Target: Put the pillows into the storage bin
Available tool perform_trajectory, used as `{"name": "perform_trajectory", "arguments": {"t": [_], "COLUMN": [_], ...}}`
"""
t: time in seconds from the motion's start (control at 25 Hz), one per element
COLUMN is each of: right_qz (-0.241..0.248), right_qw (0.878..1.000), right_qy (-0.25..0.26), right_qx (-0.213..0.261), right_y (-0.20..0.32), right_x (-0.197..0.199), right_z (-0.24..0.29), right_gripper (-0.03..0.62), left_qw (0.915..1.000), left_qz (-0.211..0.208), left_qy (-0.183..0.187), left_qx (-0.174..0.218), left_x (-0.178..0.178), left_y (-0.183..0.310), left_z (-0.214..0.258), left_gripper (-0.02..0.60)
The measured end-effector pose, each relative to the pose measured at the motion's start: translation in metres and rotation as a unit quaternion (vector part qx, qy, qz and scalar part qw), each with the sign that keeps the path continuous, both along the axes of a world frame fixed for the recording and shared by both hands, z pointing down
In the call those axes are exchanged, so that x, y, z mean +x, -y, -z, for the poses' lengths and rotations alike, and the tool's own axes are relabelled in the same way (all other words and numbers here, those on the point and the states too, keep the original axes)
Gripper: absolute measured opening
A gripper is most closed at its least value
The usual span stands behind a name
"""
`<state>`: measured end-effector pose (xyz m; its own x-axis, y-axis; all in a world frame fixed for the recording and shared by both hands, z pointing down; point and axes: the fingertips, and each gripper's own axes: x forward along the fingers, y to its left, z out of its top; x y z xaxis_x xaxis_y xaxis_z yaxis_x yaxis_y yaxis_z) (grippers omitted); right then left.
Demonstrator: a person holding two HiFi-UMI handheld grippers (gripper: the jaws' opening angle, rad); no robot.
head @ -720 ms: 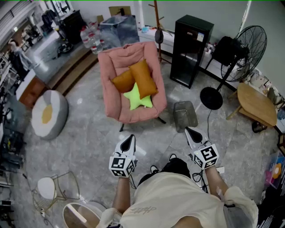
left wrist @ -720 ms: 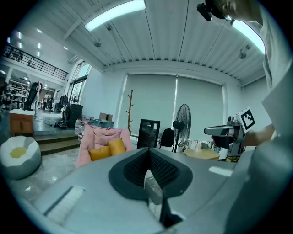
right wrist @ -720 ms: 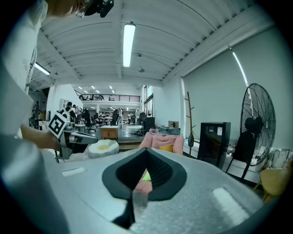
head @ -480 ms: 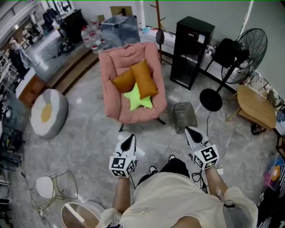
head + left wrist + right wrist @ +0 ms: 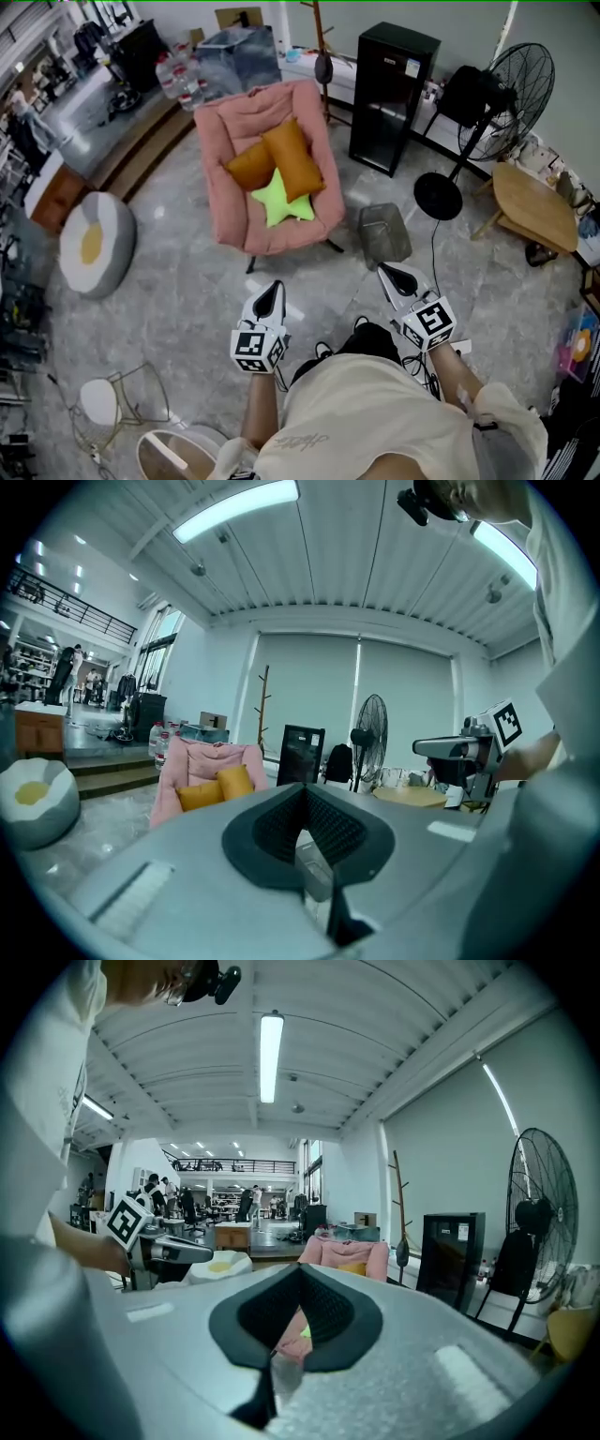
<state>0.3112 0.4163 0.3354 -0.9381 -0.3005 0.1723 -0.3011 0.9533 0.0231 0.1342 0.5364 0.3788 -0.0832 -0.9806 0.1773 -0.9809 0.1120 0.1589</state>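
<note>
Two orange pillows [image 5: 279, 161] and a green star pillow [image 5: 278, 200] lie on the pink chair [image 5: 228, 192], well ahead of me. On the floor to the chair's right stands the grey storage bin [image 5: 384, 232]. My left gripper [image 5: 274, 287] is shut and empty, held level over the floor short of the chair. My right gripper [image 5: 384, 271] is also shut and empty, just short of the bin. The left gripper view shows the chair [image 5: 192, 764] with orange pillows [image 5: 217, 787] far off beyond the left gripper [image 5: 302, 794]. The right gripper [image 5: 300, 1274] view shows the chair [image 5: 342, 1252].
A black cabinet [image 5: 392, 84] and a standing fan [image 5: 487, 112] are behind the bin. There is a wooden table [image 5: 534, 206] at the right. A round white and yellow pouf [image 5: 89, 244] and a wire stool [image 5: 122, 403] stand at the left. Cables lie by my feet.
The head view has shifted, so the chair and bin sit slightly more to the left and higher. The right gripper has edged a little toward the bin. Both grippers remain shut.
</note>
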Motion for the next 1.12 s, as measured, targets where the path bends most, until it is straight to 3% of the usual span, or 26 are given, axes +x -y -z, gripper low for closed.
{"name": "perform_trajectory", "arguments": {"t": [0.08, 0.16, 0.32, 0.36, 0.44, 0.72, 1.12], "right_qz": [-0.006, -0.012, -0.028, -0.031, -0.038, -0.038, -0.038], "right_qw": [1.0, 1.0, 0.999, 0.999, 0.998, 0.998, 0.995], "right_qy": [0.004, 0.011, 0.024, 0.026, 0.03, 0.021, 0.007], "right_qx": [-0.003, -0.007, -0.014, -0.018, -0.028, -0.046, -0.088], "right_y": [0.002, 0.006, 0.013, 0.015, 0.019, 0.021, 0.055], "right_x": [0.0, 0.001, 0.002, 0.003, 0.004, 0.011, 0.01], "right_z": [0.0, 0.0, 0.002, 0.001, 0.0, -0.011, -0.041], "right_gripper": [0.002, 0.074, 0.192, 0.208, 0.233, 0.239, 0.238], "left_qw": [1.0, 0.9998, 0.9995, 0.9994, 0.9992, 0.999, 0.9978], "left_qz": [-0.006, -0.017, -0.028, -0.029, -0.033, -0.038, -0.062], "left_qy": [0.003, 0.007, 0.013, 0.014, 0.013, -0.001, -0.011], "left_qx": [0.003, 0.004, 0.008, 0.012, 0.021, 0.022, -0.019], "left_x": [0.0, 0.002, 0.005, 0.005, 0.006, 0.004, 0.005], "left_y": [0.001, 0.003, 0.006, 0.006, 0.007, 0.015, 0.064], "left_z": [0.001, 0.002, 0.006, 0.007, 0.01, 0.004, -0.02], "left_gripper": [0.018, 0.033, 0.145, 0.192, 0.227, 0.227, 0.219]}}
